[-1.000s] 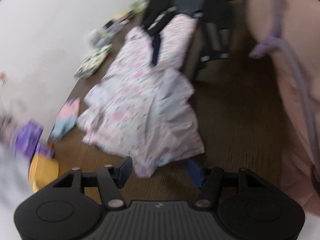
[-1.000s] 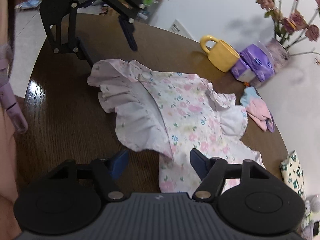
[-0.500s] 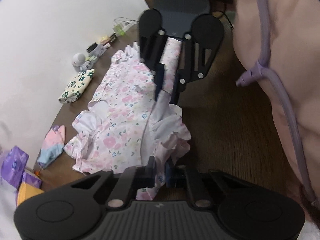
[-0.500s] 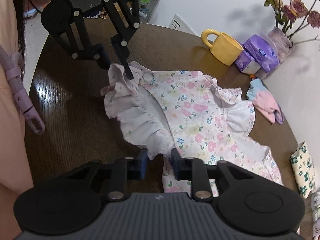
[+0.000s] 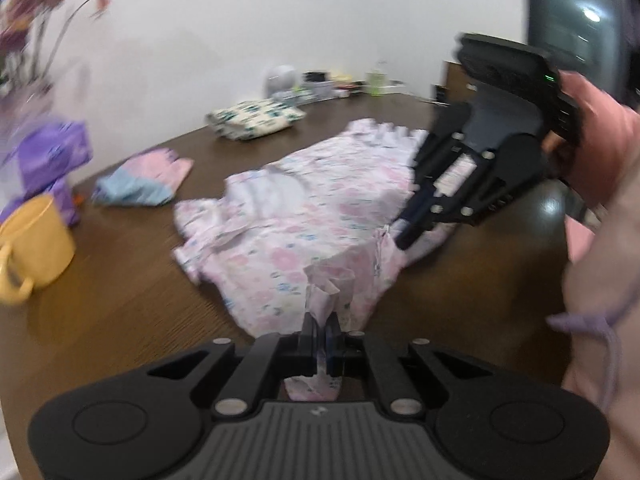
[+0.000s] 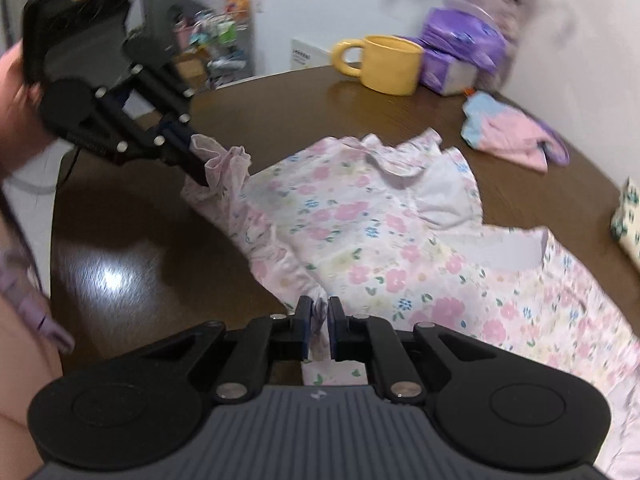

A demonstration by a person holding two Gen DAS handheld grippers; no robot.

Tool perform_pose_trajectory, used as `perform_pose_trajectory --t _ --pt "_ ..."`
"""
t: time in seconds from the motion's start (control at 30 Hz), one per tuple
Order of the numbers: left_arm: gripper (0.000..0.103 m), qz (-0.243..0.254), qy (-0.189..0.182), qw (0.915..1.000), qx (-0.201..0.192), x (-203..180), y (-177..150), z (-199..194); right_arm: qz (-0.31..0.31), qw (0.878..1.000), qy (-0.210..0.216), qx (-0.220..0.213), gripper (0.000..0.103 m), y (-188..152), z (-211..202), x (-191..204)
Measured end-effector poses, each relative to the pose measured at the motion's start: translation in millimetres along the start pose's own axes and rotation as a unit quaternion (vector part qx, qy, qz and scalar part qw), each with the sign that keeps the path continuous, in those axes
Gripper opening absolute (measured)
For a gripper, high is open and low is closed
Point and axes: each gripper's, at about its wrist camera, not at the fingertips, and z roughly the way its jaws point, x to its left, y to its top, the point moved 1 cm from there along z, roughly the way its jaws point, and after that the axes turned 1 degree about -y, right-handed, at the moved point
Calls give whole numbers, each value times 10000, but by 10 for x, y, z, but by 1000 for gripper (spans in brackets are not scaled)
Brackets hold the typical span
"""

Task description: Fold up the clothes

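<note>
A pink floral dress [image 5: 304,216] with ruffled edges lies spread on the dark wooden table [image 5: 120,304]; it also shows in the right wrist view [image 6: 380,240]. My left gripper [image 5: 320,330] is shut on a ruffled corner of the dress and lifts it off the table; it also shows in the right wrist view [image 6: 196,168]. My right gripper [image 6: 319,322] is shut on the ruffled edge further along the same side; it also shows in the left wrist view [image 5: 404,236]. Both views are motion-blurred.
A yellow mug [image 6: 390,64], purple tissue packs [image 6: 460,52] and a flower vase [image 5: 24,60] stand at one end. A small pink-and-blue garment [image 6: 512,136] and a folded floral cloth [image 5: 256,120] lie by the wall. Small clutter [image 5: 320,84] sits beyond.
Both grippers went from open to shut on the dress's ruffled edge. They have since lifted that edge and swung; the left view has turned toward the wall.
</note>
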Motion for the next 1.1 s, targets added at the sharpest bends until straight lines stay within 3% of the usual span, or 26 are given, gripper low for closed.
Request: perform_pose_trajectory --t 0.1,0.23,0.9,1.1 --pt "3 -420 245 9987 174 129 -3 102 262 9997 24 -3 8 0 66 -108" --pt "3 -719 219 9970 187 231 -39 182 398 9992 48 -54 8 -19 134 -139" --pt "4 -676 603 9942 585 275 -16 328 401 9988 -244 -112 14 -39 193 -171" --pt "5 -765 736 9924 621 247 10 334 891 9916 -919 -156 45 -30 -54 -50"
